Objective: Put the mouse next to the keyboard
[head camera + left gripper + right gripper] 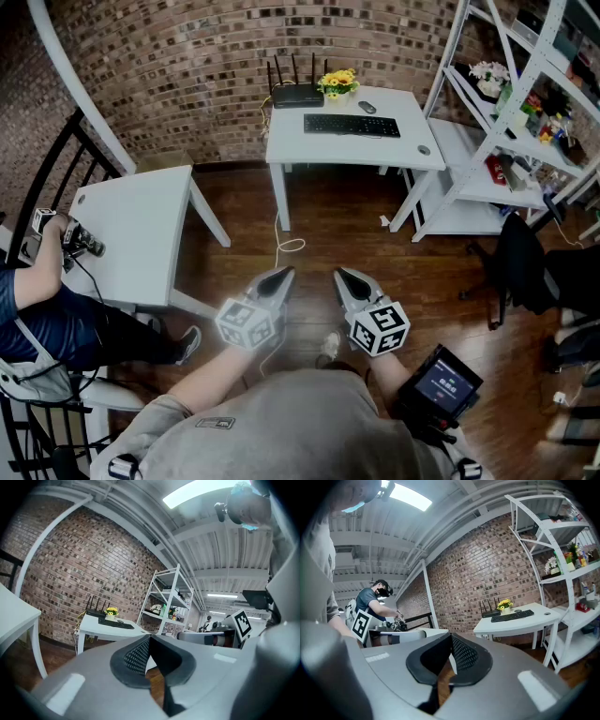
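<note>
You haven't begun: your left gripper and right gripper are clenched empty at lower centre, well apart from the mouse and keyboard at top centre.

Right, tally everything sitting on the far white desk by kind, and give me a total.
Black flat keyboard: 1
Black router with upright antennas: 1
Pot of yellow flowers: 1
Small dark oval mouse: 1
Small grey round object, too small to identify: 1
Total: 5
</note>
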`<state>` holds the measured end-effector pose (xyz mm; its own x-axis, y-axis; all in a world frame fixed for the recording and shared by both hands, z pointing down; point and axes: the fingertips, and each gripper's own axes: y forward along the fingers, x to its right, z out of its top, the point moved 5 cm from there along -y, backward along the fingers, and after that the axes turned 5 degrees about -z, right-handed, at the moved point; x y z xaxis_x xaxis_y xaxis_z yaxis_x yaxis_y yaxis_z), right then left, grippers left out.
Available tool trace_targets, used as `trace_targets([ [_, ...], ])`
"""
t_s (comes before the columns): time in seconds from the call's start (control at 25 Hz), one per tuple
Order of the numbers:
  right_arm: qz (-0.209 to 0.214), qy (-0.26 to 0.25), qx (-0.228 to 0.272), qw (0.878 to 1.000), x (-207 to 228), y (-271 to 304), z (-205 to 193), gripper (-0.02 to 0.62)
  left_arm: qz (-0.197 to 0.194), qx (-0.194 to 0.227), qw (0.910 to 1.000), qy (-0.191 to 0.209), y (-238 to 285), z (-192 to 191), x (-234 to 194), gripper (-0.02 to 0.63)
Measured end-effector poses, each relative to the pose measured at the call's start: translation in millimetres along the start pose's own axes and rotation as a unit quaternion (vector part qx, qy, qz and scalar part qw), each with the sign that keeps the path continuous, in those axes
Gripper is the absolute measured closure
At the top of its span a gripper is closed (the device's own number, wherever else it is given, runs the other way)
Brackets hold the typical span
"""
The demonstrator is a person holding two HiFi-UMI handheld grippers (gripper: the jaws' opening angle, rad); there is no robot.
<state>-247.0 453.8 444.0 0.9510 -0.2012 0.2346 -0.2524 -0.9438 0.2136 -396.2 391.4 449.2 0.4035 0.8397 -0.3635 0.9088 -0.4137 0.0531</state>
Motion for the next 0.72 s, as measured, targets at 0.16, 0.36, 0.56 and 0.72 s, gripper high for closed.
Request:
trace_targets([
  [0.16,0.009,-0.001,-0.001,1.000,51,16,20,0.584,0.009,0.005,0.9999,-0.005,52,11,-8,0.611],
  [0.36,0.008,-0.005,0.002,1.000,112,34,42,0.584,0.016,0.005,0.9998,-0.009,111,22,-15,0.611],
  [0.56,0.004,0.003,0.002,1.000,146,44,53,0.584,0.018,-0.005,0.9998,-0.008,146,23,-23,0.611],
  [0.72,-0.006,0.015,-0.002,1.000,170,59,53,0.584,0.017,-0.013,0.9997,-0.013,171,24,-36,0.611],
])
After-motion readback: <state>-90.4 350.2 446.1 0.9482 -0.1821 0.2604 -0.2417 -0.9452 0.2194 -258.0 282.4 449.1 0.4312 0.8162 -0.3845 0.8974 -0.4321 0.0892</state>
